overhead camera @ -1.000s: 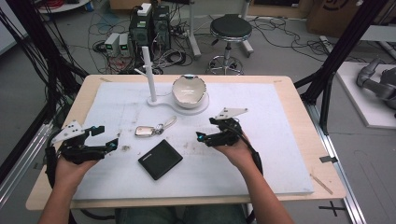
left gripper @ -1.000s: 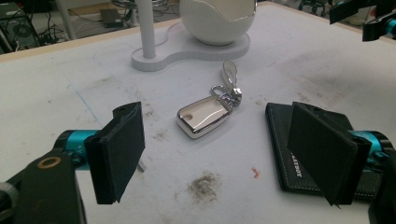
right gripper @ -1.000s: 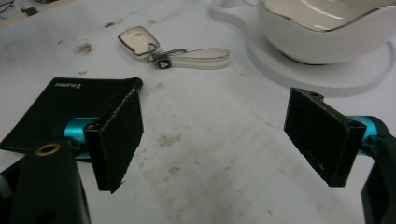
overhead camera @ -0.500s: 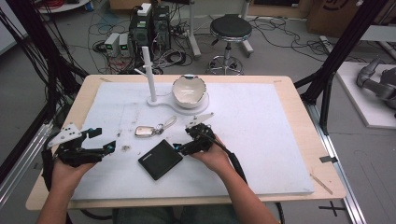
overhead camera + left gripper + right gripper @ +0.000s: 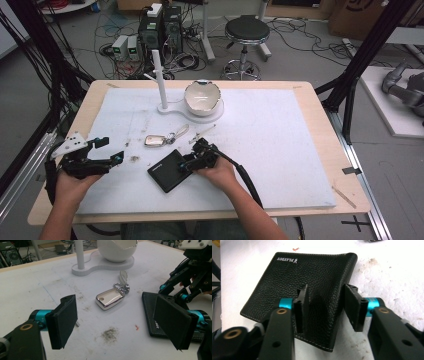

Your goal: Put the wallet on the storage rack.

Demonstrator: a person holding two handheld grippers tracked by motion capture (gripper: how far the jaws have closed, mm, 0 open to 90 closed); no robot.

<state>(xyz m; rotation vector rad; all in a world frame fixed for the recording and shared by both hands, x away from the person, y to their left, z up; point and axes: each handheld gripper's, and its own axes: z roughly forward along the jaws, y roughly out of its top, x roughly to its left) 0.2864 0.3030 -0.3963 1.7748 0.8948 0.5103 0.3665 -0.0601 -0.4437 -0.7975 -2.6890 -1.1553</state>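
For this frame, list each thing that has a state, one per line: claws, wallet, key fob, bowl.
Left claw: open, empty, held above the mat.
Right claw: open, jaws straddling the wallet's near edge, not closed on it.
Wallet: closed, lying flat on the mat.
Key fob: lying flat, strap attached, untouched.
Bowl: upright on its white stand, contents not visible.
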